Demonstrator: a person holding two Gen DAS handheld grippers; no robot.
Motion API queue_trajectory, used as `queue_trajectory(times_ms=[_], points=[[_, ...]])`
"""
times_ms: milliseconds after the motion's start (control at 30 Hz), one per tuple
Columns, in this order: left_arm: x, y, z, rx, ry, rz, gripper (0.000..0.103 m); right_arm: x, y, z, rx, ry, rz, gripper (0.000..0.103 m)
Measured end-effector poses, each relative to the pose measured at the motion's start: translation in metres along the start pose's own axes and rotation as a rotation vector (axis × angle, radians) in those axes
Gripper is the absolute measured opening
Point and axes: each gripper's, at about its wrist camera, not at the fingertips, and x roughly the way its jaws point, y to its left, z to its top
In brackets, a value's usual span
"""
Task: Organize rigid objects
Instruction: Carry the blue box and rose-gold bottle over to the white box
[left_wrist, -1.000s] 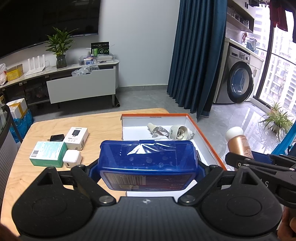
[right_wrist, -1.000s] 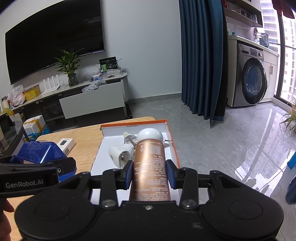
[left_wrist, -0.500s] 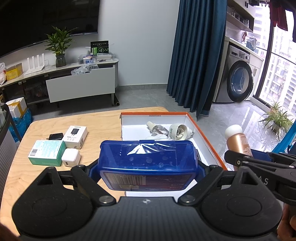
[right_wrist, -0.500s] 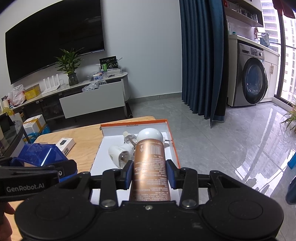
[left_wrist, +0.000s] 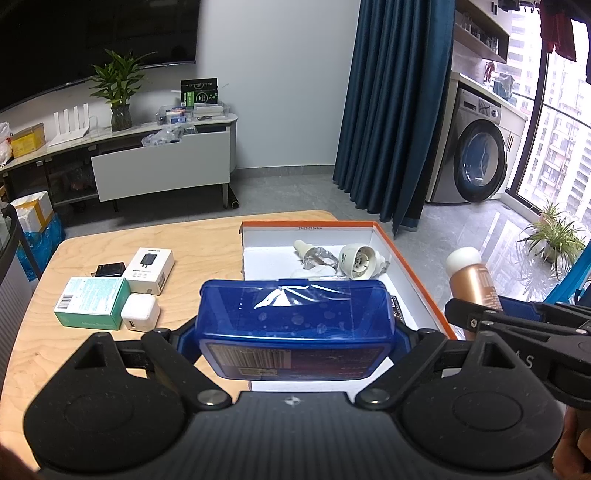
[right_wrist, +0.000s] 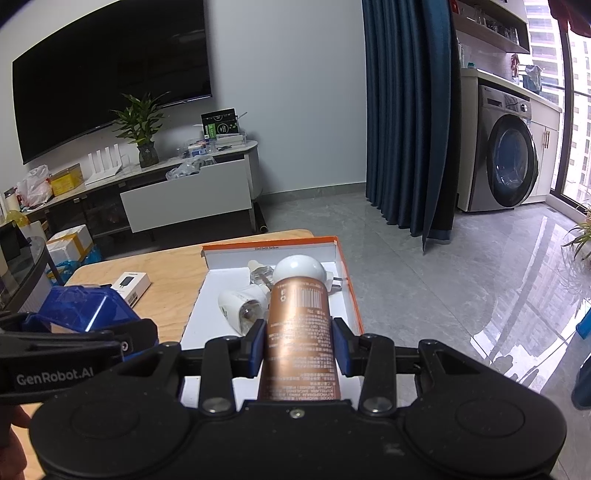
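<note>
The left gripper (left_wrist: 295, 328) has its jaws pinching one blue box (left_wrist: 293, 325), low in the middle of the left view, over the near end of the orange tray (left_wrist: 410, 269). The right gripper (right_wrist: 299, 343) has its jaws pinching one brown bottle (right_wrist: 299, 332). Both are so close they could bump, or land on the two white things (left_wrist: 360, 262) in the tray. Four small things (left_wrist: 90, 302) sit on the table (left_wrist: 207, 254) at the left
</note>
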Motion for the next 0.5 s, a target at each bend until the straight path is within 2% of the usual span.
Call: queue_trajectory(times_ms=[500], points=[[0.0024, -0.0002, 0.0, -0.002, 0.006, 0.003, 0.094, 0.0047, 0.0007, -0.0005, 0.0, 0.008, 0.008, 0.047]])
